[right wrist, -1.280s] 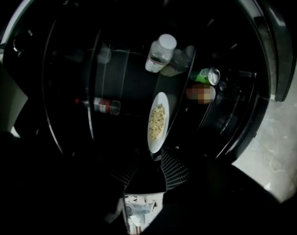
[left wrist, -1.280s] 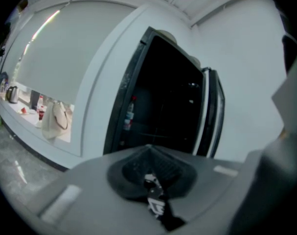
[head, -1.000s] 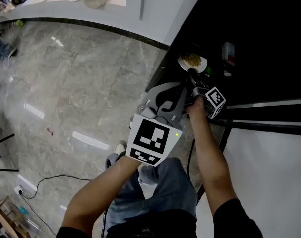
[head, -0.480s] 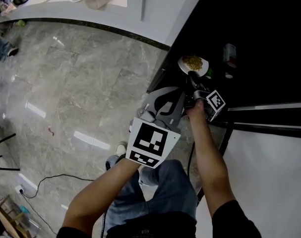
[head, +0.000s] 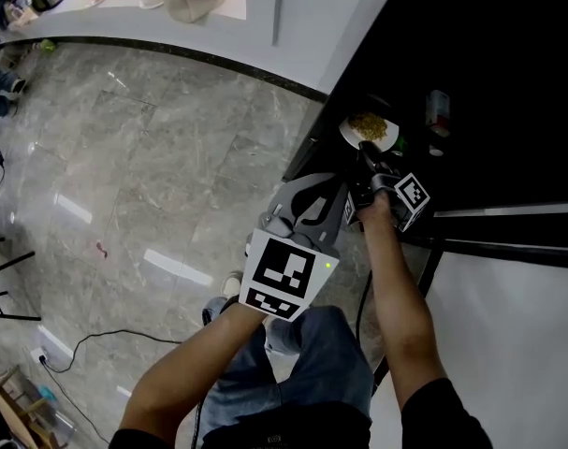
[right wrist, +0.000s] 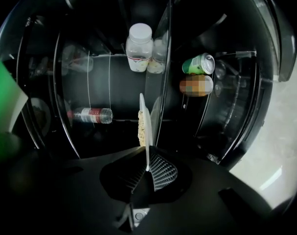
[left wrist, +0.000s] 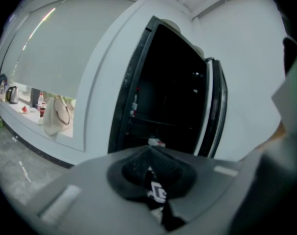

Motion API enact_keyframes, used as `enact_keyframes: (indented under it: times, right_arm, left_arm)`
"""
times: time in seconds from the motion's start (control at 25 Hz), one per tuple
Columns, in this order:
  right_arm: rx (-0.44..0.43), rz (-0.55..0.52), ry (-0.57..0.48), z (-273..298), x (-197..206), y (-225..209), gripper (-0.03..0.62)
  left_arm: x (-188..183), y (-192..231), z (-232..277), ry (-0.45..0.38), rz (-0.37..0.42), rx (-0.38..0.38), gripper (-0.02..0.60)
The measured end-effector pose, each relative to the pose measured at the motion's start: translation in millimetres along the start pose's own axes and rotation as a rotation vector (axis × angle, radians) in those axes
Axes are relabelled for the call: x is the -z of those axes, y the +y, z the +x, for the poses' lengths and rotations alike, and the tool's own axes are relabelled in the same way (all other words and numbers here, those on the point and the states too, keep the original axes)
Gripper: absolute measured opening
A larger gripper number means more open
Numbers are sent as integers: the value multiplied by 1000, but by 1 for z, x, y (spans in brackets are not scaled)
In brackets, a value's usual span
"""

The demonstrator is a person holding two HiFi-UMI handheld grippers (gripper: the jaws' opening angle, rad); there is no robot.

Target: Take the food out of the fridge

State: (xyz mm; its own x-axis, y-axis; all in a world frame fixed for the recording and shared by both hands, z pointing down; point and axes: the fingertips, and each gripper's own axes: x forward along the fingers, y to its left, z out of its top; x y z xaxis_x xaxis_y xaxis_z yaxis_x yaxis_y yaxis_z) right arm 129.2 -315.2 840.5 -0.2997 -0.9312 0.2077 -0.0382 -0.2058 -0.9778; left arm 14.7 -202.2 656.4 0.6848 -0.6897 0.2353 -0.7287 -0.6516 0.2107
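A white plate (head: pixel 369 129) of yellowish food sits on a shelf inside the dark, open fridge (head: pixel 471 73). My right gripper (head: pixel 364 153) reaches in to its near rim. In the right gripper view the plate (right wrist: pixel 144 112) shows edge-on, and its rim lies between the ribbed pads. The right gripper (right wrist: pixel 147 166) has just been closing and is shut on that rim. My left gripper (head: pixel 312 193) hangs outside the fridge, left of the right hand. In its own view the left gripper (left wrist: pixel 150 164) has its pads together and holds nothing.
Deeper in the fridge lie a plastic bottle (right wrist: pixel 92 115), a white-lidded jar (right wrist: pixel 139 47) and a green can (right wrist: pixel 198 64). The white fridge door (head: pixel 499 316) stands open at the right. Grey tiled floor (head: pixel 152 176) spreads left, below a counter (head: pixel 124 12).
Both arms stay where they were, the right gripper at the plate's near rim. The whole head view has drifted slightly.
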Motion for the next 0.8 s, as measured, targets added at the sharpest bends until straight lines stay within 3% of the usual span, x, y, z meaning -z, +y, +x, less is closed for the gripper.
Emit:
enact_keyframes:
  times: [0.4,0.8]
  right_arm:
    - [14,-24,22,-58,23,24,11]
    - [32,1,13,-163,66,93,11]
  left_arm:
    - [-19,-14,-22,40,-34,6,2]
    - [-75,-62,-50,70,-23,59,2]
